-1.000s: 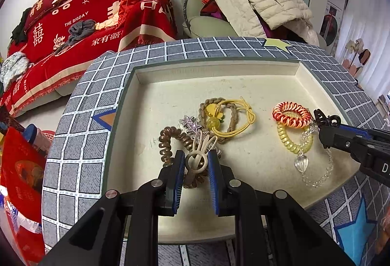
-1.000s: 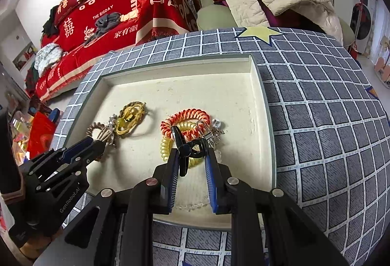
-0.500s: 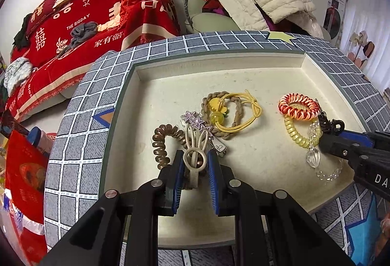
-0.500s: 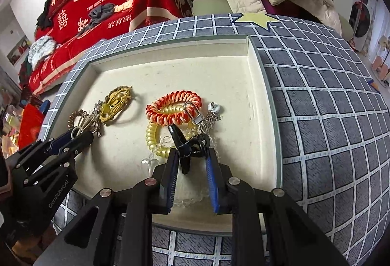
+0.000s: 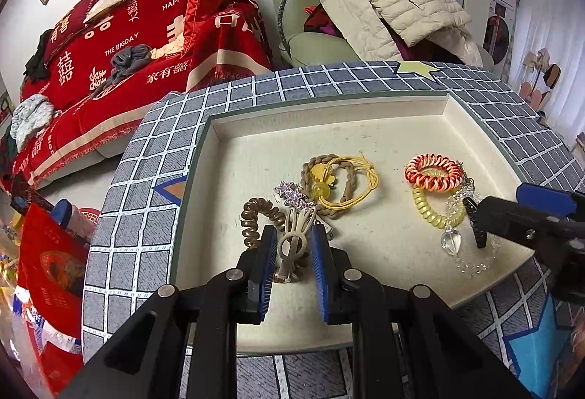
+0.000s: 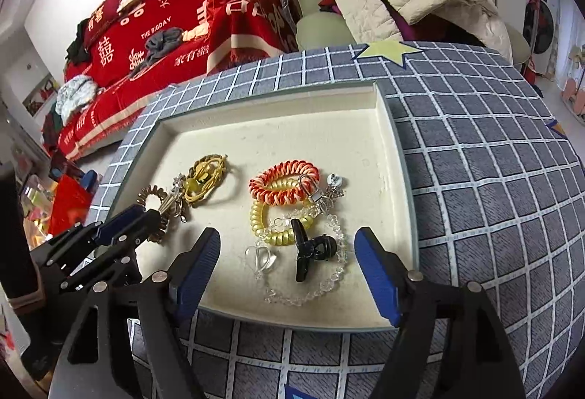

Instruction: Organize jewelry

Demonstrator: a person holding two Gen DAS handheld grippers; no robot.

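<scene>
- Your left claw [image 5: 291, 243] slants down over the near left part of the cream tray [image 5: 329, 110], which sits on the bench under a grey checked cloth [image 5: 139, 227].
- Its blue pads [image 5: 268, 245] stand narrowly apart with the beige rabbit-ear hair clip [image 5: 292, 238] between them. They look pressed on the clip's sides, though at this angle you cannot be fully sure of contact on both.
- That clip lies partly over the brown spiral hair tie [image 5: 256, 216], with the star-shaped rhinestone clip [image 5: 292, 194] just beyond it.
- Farther in lies the yellow hair tie with a bead [image 5: 343, 183], tangled with a brown braided loop.
- Your right claw [image 6: 287, 262] also slants down, over the near right part of the tray.
- Its jaws are spreading, already wide apart, and the pads touch nothing.
- Between them the black claw hair clip [image 6: 310, 251] lies free on the tray floor, resting across the clear bead chain [image 6: 329, 280] with its heart-shaped crystal [image 6: 263, 258] just to the left.
- Just beyond the black clip sits the yellow spiral hair tie [image 6: 270, 219], and the red-and-white spiral tie [image 6: 283, 183] overlaps its far side.
- A small metal charm [image 6: 333, 181] lies to the right of the red-and-white tie, near the tray's right wall.
- In the left wrist view your right claw enters from the right edge, its tip beside the black clip.
</scene>
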